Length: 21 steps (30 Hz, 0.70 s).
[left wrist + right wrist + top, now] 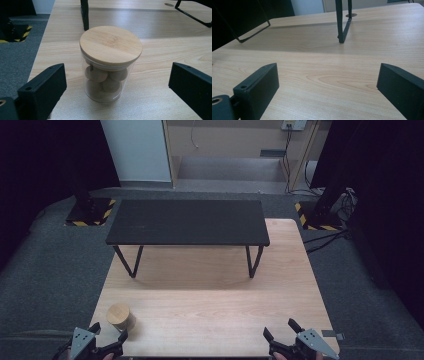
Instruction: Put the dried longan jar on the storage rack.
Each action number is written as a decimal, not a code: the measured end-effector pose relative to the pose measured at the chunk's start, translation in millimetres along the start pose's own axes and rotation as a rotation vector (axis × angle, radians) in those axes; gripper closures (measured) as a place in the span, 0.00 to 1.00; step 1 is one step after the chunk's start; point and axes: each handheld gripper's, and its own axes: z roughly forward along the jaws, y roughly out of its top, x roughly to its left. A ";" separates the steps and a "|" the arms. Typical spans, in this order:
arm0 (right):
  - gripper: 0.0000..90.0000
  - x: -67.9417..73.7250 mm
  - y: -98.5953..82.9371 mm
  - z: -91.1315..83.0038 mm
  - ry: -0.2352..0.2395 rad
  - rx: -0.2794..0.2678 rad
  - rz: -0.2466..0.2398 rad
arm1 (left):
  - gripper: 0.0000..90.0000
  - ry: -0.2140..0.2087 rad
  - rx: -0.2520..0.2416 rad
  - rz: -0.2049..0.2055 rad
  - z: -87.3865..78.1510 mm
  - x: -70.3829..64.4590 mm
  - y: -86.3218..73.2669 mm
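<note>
A small clear glass jar (121, 318) with a round wooden lid stands upright near the front left corner of the light wooden table (210, 290). In the left gripper view the jar (110, 65) holds several brown balls and its lid is on. My left gripper (108, 332) is open just in front of the jar, its jaws spread wide to either side without touching it (117, 87). My right gripper (280, 329) is open at the front right of the table, over bare wood (328, 82).
A low black shelf (187, 222) on thin black metal legs stands across the far half of the table. Its legs (342, 22) rise ahead of the right gripper. Grey carpet surrounds the table, with cables and stand bases at the back.
</note>
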 end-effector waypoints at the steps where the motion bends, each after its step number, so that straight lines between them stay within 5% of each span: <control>1: 0.05 0.0 0.0 -0.1 0.000 0.000 0.000 | 0.00 0.000 0.000 0.001 0.3 0.0 0.0; 21: 0.05 -0.6 0.1 1.2 -0.002 0.002 0.005 | 0.00 -0.018 0.001 0.016 13.7 4.0 5.8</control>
